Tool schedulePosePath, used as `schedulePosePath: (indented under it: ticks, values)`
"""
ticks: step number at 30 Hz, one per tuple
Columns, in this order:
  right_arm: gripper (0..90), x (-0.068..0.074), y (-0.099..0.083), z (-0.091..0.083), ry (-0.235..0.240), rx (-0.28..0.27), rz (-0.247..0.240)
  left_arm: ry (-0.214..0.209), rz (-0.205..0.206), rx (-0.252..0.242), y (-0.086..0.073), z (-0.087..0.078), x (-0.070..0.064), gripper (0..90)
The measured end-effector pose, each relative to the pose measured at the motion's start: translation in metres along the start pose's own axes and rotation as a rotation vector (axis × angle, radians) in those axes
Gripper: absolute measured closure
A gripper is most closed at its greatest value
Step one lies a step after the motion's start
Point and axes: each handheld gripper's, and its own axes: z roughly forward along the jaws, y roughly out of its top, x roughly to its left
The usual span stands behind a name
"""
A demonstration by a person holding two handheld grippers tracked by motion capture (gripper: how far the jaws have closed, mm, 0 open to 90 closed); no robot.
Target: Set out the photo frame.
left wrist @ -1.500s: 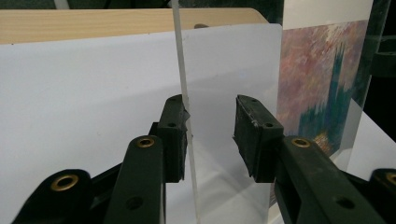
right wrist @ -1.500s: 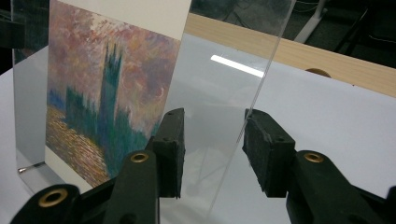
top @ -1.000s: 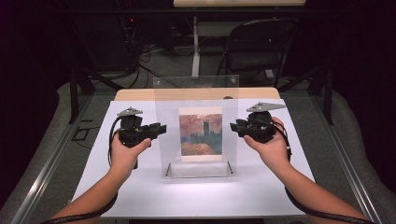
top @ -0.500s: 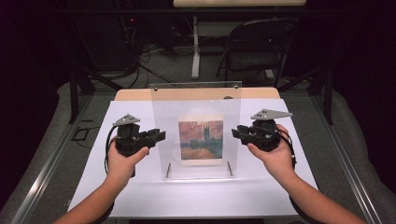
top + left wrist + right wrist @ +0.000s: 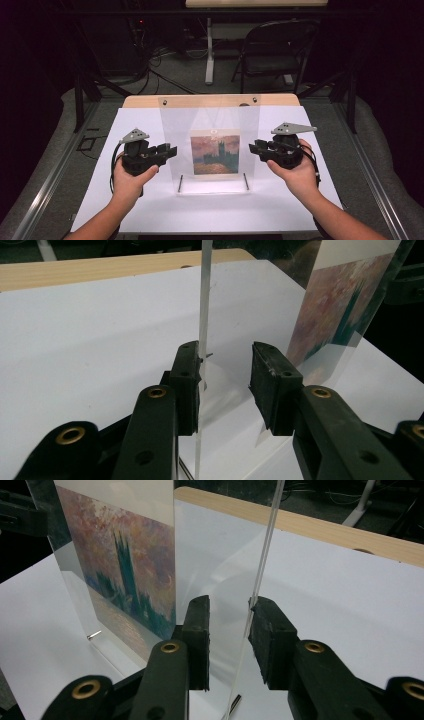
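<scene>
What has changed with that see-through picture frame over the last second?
The clear frame now reaches up past the table's far edge, and both hands have come lower and nearer. The left gripper and right gripper have their jaws apart at its side edges. The painting stayed inside, facing the person.

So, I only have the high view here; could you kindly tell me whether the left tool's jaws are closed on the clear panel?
Observer: No, the left tool is open. The edge of a clear sheet stands in the gap, against one pad.
Operator: Thank you. Is the picture inside that gap too?
Observer: No, the picture is on a second sheet that stands outside the jaws.
Operator: And how is the right tool placed?
Observer: The right tool is open as well, with a sheet edge between its jaws, close to one pad; I cannot tell whether they touch.
</scene>
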Motion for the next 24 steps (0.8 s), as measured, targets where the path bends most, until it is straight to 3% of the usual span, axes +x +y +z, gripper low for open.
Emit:
schedulePosePath:
  ticks: [12,24]
  values:
    - [70.1,0.006,-0.009,-0.01,0.026,-0.004,0.001,-0.023,0.023,-0.01,-0.01,-0.007,-0.006,63.5]
    - [68.4,0.006,-0.012,-0.011,0.033,-0.018,-0.007,-0.012,0.034,-0.012,-0.011,-0.007,-0.008,63.3]
